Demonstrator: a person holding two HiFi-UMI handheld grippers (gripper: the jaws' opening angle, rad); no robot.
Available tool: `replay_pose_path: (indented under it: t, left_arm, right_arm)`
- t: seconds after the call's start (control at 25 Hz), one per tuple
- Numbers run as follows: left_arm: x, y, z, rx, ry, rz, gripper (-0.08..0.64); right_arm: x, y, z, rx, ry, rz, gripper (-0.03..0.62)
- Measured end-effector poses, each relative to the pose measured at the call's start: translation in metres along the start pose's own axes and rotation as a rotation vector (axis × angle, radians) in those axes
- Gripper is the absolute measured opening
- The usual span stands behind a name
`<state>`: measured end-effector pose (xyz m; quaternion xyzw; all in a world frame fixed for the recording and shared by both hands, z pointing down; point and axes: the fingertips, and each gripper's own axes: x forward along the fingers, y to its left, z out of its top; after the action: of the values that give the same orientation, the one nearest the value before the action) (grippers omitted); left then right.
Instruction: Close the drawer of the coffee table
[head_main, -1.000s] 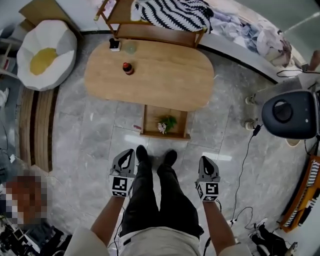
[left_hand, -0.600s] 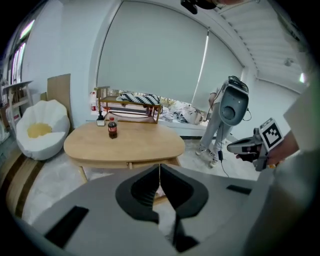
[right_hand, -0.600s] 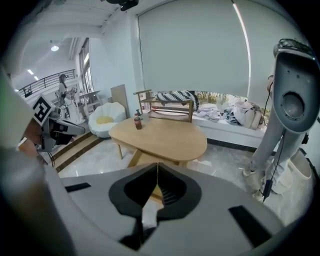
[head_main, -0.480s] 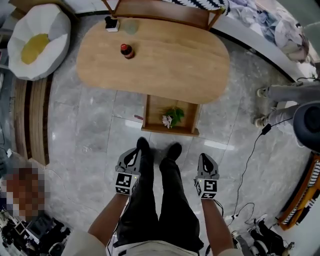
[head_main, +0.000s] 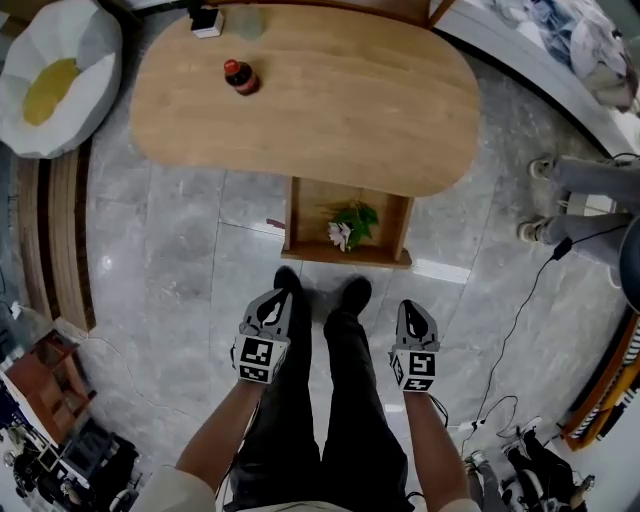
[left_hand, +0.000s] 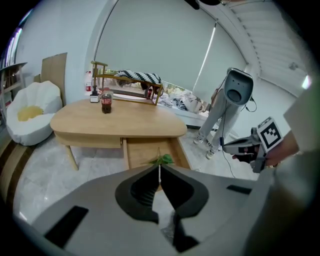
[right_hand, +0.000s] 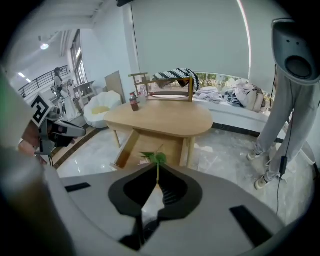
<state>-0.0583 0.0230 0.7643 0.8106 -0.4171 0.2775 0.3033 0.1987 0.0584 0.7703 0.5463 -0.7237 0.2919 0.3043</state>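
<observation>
Compared with a second ago, the counter (head_main: 330, 110) and its open drawer (head_main: 350, 257) loom larger in the head view, so the person has drawn closer to them. The left tool (head_main: 274, 305) and right tool (head_main: 413, 312) keep their places either side of the person's legs (head_main: 330, 380).

Both tools have their jaws together and hold nothing. That suits a push with closed tips against the drawer's front board rather than a grasp. The drawer stands pulled out from the counter's near edge toward the person, with a leafy sprig (head_main: 352, 220) lying inside it. The tools are still well apart from the drawer.

A bottle (head_main: 240, 77) stands on the far left of the counter. A white beanbag (head_main: 50, 70) sits at far left, and a cable (head_main: 520, 320) trails over the floor at right. The person's own shoes lie between the tools and the drawer front; nothing else blocks the way.
</observation>
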Motion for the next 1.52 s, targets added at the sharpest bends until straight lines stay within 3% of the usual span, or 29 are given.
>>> replay_pose_path:
  t: [0.24,0.56,0.64,0.88,1.12,1.52]
  left_arm:
    - [0.036,0.007,-0.032,0.018,0.051,-0.016,0.024]
    - [0.077,0.016,-0.087,-0.018,0.116,-0.045,0.034]
    - [0.086,0.021,-0.103,-0.03,0.144,-0.031,0.084]
    - [0.117,0.039,-0.139,-0.064,0.188,0.008,0.087]
    - [0.148,0.051,-0.161,-0.096,0.232,0.033,0.133]
    - [0.166,0.061,-0.171,-0.213,0.22,0.097,0.176]
  right_arm:
    - [0.038,-0.004,-0.032,0.034,0.044,-0.018,0.036]
    - [0.084,-0.005,-0.073,0.084,0.103,-0.024,0.066]
    - [0.093,-0.004,-0.087,0.101,0.118,-0.026,0.07]
    - [0.121,-0.011,-0.121,0.139,0.155,-0.059,0.08]
    - [0.152,-0.013,-0.143,0.157,0.181,-0.072,0.11]
    - [0.178,-0.017,-0.15,0.175,0.174,-0.091,0.133]
